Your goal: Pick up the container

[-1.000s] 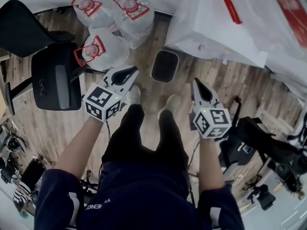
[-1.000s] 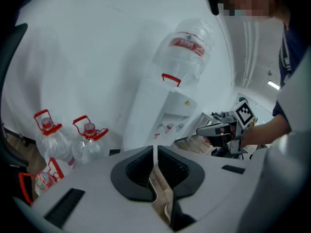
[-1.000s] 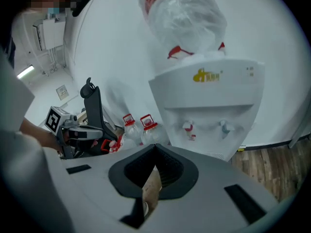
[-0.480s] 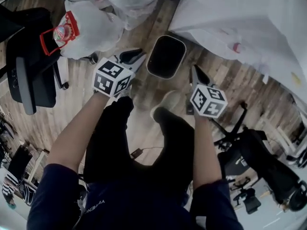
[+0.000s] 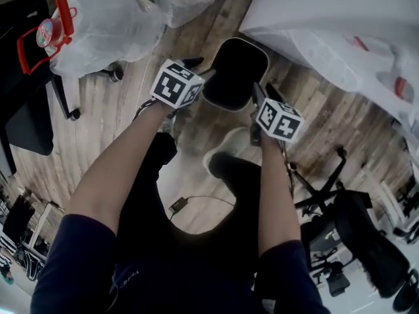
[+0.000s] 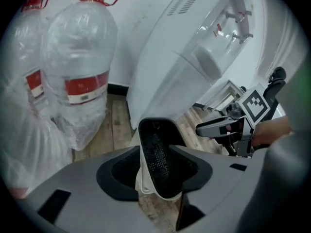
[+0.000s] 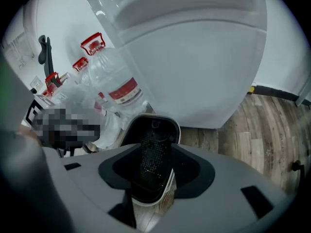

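A black container [image 5: 236, 70] with a pale outer wall and a meshed inside stands on the wooden floor. My left gripper [image 5: 201, 72] is at its left rim and my right gripper [image 5: 256, 95] at its right rim. In the left gripper view the container [image 6: 158, 152] stands upright in the gap of the left gripper [image 6: 158, 171], whose jaws are opening and not pressing on it. The right gripper view shows the same: the container [image 7: 153, 149] sits in the gap of the right gripper [image 7: 155, 171], jaws opening around it. The right gripper [image 6: 216, 127] also shows across the container.
Large clear water jugs [image 5: 98, 25] with red handles stand left of the container, close beside it [image 6: 80, 81]. A big white plastic-covered machine [image 5: 340, 25] rises behind it. A black office chair [image 5: 26, 64] is at far left and another chair base [image 5: 353, 221] at right.
Both grippers have moved forward from above the person's feet to the two sides of the container. Their jaws, shut before, now stand apart around it.
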Available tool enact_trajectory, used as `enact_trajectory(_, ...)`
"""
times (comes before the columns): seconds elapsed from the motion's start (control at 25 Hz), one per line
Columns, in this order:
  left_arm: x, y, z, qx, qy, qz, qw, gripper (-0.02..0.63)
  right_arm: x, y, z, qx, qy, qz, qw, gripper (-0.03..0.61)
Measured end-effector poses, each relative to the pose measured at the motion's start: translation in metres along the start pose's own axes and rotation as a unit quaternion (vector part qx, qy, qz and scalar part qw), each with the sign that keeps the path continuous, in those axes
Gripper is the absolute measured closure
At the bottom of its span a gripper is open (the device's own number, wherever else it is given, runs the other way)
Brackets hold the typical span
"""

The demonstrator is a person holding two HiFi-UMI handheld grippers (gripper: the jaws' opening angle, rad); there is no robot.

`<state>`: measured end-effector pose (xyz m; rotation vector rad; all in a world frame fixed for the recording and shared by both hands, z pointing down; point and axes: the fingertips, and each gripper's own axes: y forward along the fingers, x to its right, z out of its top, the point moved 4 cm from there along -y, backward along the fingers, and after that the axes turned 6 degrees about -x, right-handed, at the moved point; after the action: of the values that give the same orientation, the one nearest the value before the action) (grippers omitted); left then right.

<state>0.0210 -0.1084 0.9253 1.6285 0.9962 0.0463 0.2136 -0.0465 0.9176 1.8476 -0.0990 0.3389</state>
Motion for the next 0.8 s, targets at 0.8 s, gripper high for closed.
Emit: enact_trajectory(0.8, -0.030, 0.111, -0.034, -0.071, -0.022, 0.036, 0.9966, 0.460, 0.042, 0.107, -0.048, -0.038, 0.044, -0.042, 0.997, 0.472)
